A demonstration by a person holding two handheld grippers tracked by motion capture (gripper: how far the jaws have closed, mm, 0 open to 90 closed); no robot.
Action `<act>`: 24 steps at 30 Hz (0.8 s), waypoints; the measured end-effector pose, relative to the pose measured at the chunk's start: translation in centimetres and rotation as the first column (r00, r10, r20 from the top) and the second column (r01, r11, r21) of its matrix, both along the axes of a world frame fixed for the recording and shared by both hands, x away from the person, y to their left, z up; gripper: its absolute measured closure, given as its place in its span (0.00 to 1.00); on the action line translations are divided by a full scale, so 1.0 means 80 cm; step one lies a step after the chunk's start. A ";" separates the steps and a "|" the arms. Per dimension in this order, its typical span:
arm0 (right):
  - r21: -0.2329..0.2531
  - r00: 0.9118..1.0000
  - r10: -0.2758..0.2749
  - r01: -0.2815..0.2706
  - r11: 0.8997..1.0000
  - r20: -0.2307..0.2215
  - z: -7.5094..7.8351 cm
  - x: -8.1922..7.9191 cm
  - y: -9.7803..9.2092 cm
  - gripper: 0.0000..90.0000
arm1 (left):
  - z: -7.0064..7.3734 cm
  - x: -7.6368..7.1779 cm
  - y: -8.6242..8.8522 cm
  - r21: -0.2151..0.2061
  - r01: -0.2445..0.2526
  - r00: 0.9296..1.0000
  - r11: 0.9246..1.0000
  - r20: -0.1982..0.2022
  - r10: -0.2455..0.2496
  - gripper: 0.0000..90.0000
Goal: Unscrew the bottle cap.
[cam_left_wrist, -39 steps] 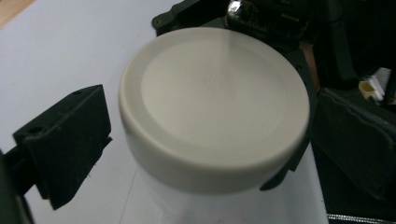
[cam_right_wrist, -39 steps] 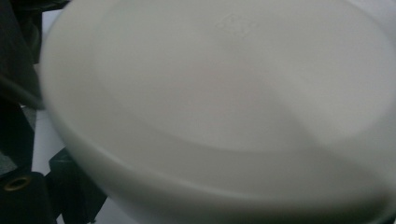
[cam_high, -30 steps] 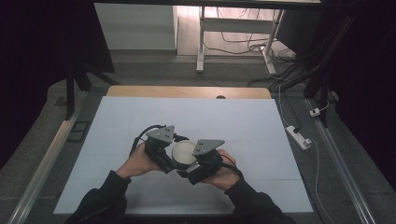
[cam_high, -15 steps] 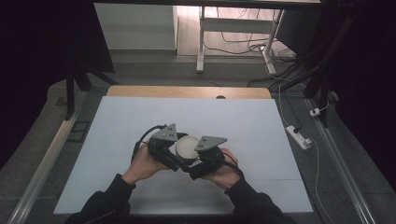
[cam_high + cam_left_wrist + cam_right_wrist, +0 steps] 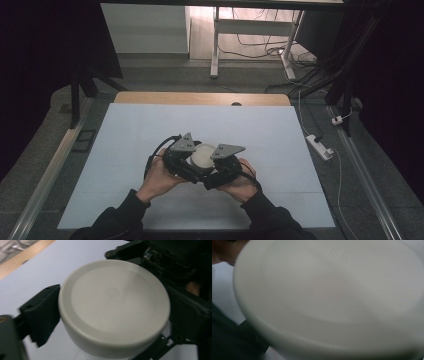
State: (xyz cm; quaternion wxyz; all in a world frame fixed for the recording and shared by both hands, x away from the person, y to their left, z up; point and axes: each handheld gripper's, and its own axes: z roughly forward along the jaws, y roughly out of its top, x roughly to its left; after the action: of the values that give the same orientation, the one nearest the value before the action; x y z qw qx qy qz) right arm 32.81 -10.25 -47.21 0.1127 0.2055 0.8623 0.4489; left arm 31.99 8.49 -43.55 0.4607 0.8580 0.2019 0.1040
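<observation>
A white round jar (image 5: 202, 156) with a flat lid is held just above the white table (image 5: 150, 125) between both grippers. My left gripper (image 5: 193, 161) comes in from the left, and in the left gripper view one of its black fingers (image 5: 41, 312) presses the side of the jar (image 5: 115, 305) below the lid. My right gripper (image 5: 213, 163) meets the jar from the right, its black frame (image 5: 185, 307) wrapping the lid's far side. In the right gripper view the blurred lid (image 5: 332, 295) is very close.
A wooden strip (image 5: 200, 98) borders the table's far edge. Metal rails run along both sides. A power strip (image 5: 320, 146) and cables lie on the floor at the right. Desk legs (image 5: 216, 45) stand beyond the table.
Both hands and the jar have drifted slightly away from the person and a little to the right, with the grip unchanged.
</observation>
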 end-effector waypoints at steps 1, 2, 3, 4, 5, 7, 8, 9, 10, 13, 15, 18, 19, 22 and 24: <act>0.003 1.000 0.007 -0.007 1.000 0.000 0.000 0.000 0.000 0.07 | 0.003 0.002 0.005 -0.002 0.036 0.999 0.999 0.001 -0.036 0.01; 0.005 1.000 0.013 -0.013 1.000 0.002 0.001 -0.001 0.000 0.07 | 0.004 0.002 0.007 -0.002 0.058 0.998 0.998 0.004 -0.058 0.00; 0.008 1.000 0.023 -0.023 1.000 0.004 0.001 -0.001 0.000 0.07 | 0.004 0.002 0.007 -0.002 0.058 0.998 0.998 0.004 -0.058 0.00; 0.008 0.999 0.034 -0.034 0.999 0.004 0.001 -0.002 0.000 0.07 | 0.006 0.003 0.010 0.006 0.079 0.997 0.997 0.011 -0.079 0.00; 0.010 0.999 0.044 -0.044 0.999 0.002 0.001 -0.002 0.000 0.07 | 0.008 0.005 0.015 0.009 0.133 0.991 0.991 0.008 -0.133 0.00; 0.014 0.998 0.070 -0.070 0.997 0.003 0.002 -0.003 0.001 0.07 | 0.009 0.007 0.020 0.011 0.177 0.984 0.984 0.012 -0.177 0.00; 0.016 0.997 0.081 -0.081 0.997 0.001 0.002 -0.004 0.002 0.07 | 0.010 0.008 0.022 0.020 0.207 0.978 0.978 0.011 -0.207 0.00; 0.018 0.996 0.092 -0.092 0.996 -0.002 0.002 -0.005 0.002 0.07 | 0.010 0.009 0.024 0.019 0.223 0.975 0.975 0.013 -0.223 0.00; 0.019 0.994 0.105 -0.105 0.994 -0.003 0.002 -0.006 0.003 0.07 | 0.010 0.009 0.025 0.018 0.244 0.970 0.970 0.017 -0.244 0.00; 0.015 0.991 0.133 -0.133 0.991 -0.003 0.001 -0.008 0.006 0.07 | 0.009 0.010 0.028 -0.005 0.285 0.958 0.959 0.021 -0.285 0.01; 0.013 0.989 0.147 -0.146 0.989 -0.003 0.001 -0.010 0.007 0.07 | 0.008 0.011 0.029 -0.017 0.302 0.953 0.953 0.020 -0.302 0.04; 0.013 0.987 0.158 -0.158 0.987 -0.003 0.001 -0.011 0.008 0.07 | 0.007 0.011 0.031 -0.016 0.299 0.954 0.954 0.028 -0.299 0.09; 0.011 0.988 0.157 -0.157 0.988 -0.002 0.001 -0.011 0.008 0.07 | 0.005 0.011 0.032 -0.023 0.298 0.954 0.954 0.030 -0.297 0.09; 0.007 0.990 0.144 -0.144 0.990 0.000 0.001 -0.010 0.008 0.07 | 0.005 0.011 0.029 -0.030 0.263 0.965 0.964 0.021 -0.263 0.09; 0.005 0.992 0.126 -0.126 0.992 -0.004 0.000 -0.009 0.007 0.07 | 0.004 0.011 0.028 -0.028 0.248 0.969 0.968 0.018 -0.248 0.09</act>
State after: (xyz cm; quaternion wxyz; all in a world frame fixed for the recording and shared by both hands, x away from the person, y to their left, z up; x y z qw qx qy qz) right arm 32.08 -9.66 -47.19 0.0819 0.1519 0.8727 0.4567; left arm 32.89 10.71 -43.20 0.4844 0.8687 0.0914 0.0488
